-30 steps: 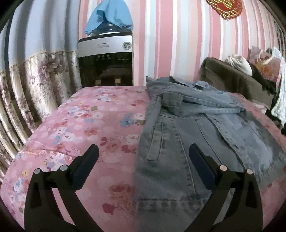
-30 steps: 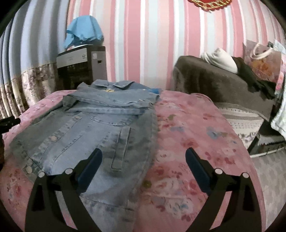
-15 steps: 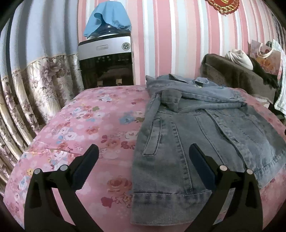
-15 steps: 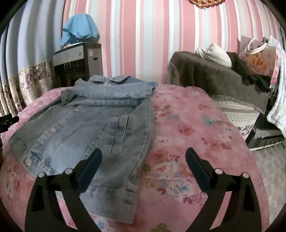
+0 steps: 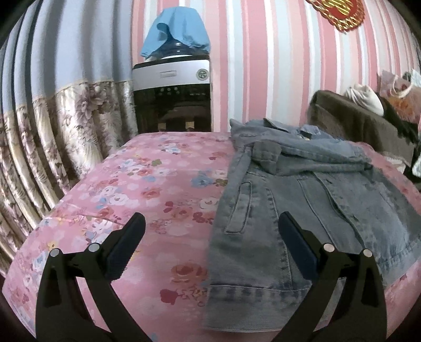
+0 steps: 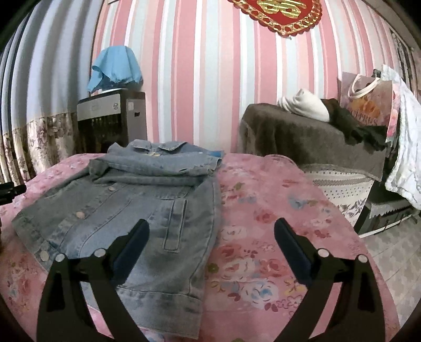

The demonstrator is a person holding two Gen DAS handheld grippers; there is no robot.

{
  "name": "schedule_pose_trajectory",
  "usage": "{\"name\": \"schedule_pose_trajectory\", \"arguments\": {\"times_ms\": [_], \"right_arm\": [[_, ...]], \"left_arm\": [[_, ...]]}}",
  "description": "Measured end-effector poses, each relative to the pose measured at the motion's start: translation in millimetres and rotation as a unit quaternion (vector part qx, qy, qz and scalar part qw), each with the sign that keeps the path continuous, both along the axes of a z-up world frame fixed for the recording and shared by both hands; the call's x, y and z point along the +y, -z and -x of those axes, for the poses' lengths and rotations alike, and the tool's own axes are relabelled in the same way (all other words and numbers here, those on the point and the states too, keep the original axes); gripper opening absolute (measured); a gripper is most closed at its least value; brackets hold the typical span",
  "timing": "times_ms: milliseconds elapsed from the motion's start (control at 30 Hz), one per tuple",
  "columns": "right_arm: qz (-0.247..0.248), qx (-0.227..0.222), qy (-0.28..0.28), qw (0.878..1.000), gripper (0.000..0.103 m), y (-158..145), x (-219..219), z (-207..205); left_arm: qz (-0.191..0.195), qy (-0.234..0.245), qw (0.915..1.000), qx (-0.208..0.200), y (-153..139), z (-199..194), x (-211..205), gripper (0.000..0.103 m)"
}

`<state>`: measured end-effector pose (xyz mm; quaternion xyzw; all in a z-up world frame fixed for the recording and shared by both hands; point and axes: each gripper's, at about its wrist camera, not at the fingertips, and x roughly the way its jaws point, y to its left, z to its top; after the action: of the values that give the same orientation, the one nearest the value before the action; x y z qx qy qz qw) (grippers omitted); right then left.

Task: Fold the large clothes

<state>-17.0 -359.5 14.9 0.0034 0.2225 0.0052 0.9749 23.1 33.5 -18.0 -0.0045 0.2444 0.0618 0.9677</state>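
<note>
The left claw (image 5: 211,232) hung with its jaws wide apart and nothing between them, above the near edge of the bed (image 5: 147,189); its left finger stood over the pink floral cover and its right finger over the jacket (image 5: 284,210). The right claw (image 6: 211,232) was likewise spread wide and empty, its left finger over the jacket (image 6: 136,210) and its right finger over bare cover on the bed (image 6: 265,231). The denim jacket lay front up on the cover, buttons showing along one edge in the right view, with its collar toward the wall and its hem toward the claws. Both sleeves appeared to be folded across the chest, forming a thick band just below the collar. A slit pocket showed on each front panel near the side seams. In the right view a dark tip of the left claw (image 6: 9,190) showed at the left edge, just beside the jacket's far side. Beyond the bed stood a water dispenser (image 5: 172,97) against the striped wall, with a blue cloth (image 5: 176,29) draped over its bottle. A floral curtain (image 5: 52,136) hung to the left of it. To the right of the bed was a brown-covered seat (image 6: 302,136) carrying a white bundle (image 6: 305,105), dark clothes and a gift bag (image 6: 368,102). A red ornament (image 6: 279,10) hung high on the wall.
</note>
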Motion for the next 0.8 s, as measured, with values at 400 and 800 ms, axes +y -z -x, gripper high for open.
{"name": "schedule_pose_trajectory", "arguments": {"times_ms": [400,800], "right_arm": [[-0.002,0.112,-0.020,0.993,0.099,16,3,-19],[-0.010,0.201,-0.029,0.979,0.061,44,6,-28]], "left_arm": [[0.010,0.036,0.9983,0.045,7,-5,-3,0.100],[0.001,0.055,0.9833,0.174,38,-17,-14,0.100]]}}
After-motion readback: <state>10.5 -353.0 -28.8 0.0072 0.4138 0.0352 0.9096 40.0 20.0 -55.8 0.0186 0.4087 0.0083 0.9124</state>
